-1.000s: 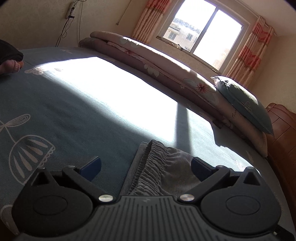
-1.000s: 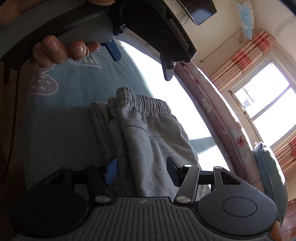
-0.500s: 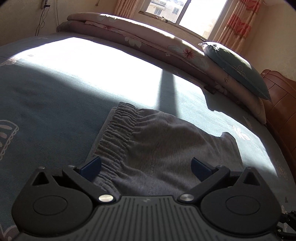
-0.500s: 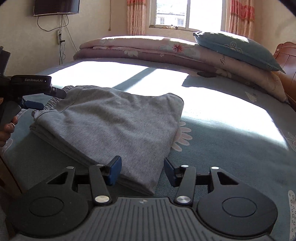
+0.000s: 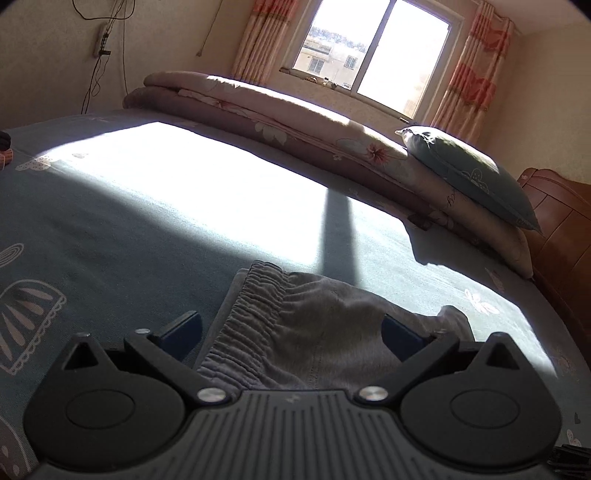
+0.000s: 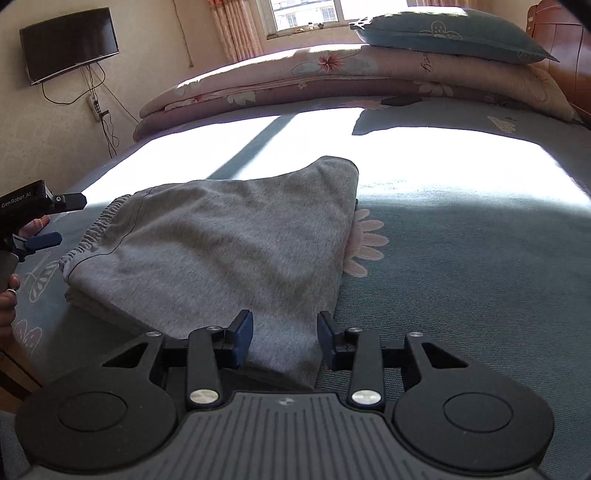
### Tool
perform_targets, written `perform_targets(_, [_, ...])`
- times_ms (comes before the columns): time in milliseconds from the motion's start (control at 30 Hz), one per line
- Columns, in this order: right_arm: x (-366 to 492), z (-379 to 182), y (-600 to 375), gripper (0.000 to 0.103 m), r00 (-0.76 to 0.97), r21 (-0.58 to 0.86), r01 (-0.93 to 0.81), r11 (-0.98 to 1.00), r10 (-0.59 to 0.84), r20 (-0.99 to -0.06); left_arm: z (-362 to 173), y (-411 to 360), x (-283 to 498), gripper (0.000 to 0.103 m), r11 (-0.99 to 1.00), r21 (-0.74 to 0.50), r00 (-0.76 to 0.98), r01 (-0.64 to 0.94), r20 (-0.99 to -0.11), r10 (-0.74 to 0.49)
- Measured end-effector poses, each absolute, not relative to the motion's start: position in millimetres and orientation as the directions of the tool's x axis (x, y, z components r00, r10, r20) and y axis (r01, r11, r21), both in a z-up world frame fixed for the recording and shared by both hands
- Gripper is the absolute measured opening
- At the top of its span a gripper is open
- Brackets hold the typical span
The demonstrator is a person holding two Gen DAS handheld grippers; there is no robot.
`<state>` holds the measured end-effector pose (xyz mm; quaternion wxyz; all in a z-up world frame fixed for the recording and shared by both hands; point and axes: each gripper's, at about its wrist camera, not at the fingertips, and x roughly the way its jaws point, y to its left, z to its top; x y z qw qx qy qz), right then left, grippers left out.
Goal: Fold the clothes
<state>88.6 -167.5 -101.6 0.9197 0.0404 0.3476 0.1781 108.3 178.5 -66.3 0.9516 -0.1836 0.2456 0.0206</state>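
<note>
Nearest in the right wrist view, the right gripper (image 6: 284, 339) has just been closing: its blue pads straddle the near corner of the folded grey shorts (image 6: 221, 254), with cloth between them, but a sliver of gap shows at each pad, so it looks not yet clamped. The shorts lie flat on the teal bedsheet (image 6: 461, 277), stacked in several layers, the elastic waistband (image 6: 92, 236) at the left end and a folded edge on the right, just over a pink flower print.

At the far left of that view the left gripper (image 6: 46, 221) hovers by the waistband, a hand (image 6: 9, 295) on its handle. Its own camera shows its jaws wide apart, bracketing the gathered waistband (image 5: 251, 325) without pinching it.

The fabric looks like a soft, light jersey: limp, likely to sag and slide apart when lifted by one layer. A sound hold would probably take the whole stack at the thick waistband and at the near folded corner, both ends together.

Farther off lie a sunlit patch of bed, a rolled floral quilt (image 6: 332, 77) and a teal pillow (image 6: 450, 35).
</note>
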Motion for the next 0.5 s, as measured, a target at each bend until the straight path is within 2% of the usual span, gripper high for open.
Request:
perform_targets(100, [71.0, -95.4, -170.1, 0.053, 0.744, 0.079, -0.283, 0.956, 0.271, -0.61, -62.8, 157.5, 112.4, 0.103, 0.926, -0.375, 0.86, 0.051, -0.454, -0.232])
perform_targets(167, [58.9, -96.5, -163.9, 0.053, 0.769, -0.019, -0.289, 0.957, 0.22, -0.6, -65.6, 136.5, 117.7, 0.102, 0.91, -0.382, 0.821, 0.158, -0.461, -0.337])
perform_targets(233, [47.7, -101.6, -150.7, 0.06, 0.784, -0.119, -0.327, 0.938, 0.199, -0.587, -69.4, 117.2, 119.0, 0.102, 0.913, -0.349, 0.797, 0.209, -0.481, -0.366])
perform_targets(367, [32.8, -116.5, -115.6, 0.061, 0.802, -0.333, -0.419, 0.845, 0.173, -0.571, -71.9, 80.4, 112.1, 0.102, 0.934, -0.177, 0.78, 0.311, -0.513, -0.357])
perform_targets(500, [32.8, -134.3, -92.3, 0.061, 0.825, -0.49, -0.431, 0.758, 0.111, -0.554, -73.9, 67.2, 100.9, 0.102, 0.914, -0.089, 0.766, 0.396, -0.517, -0.382])
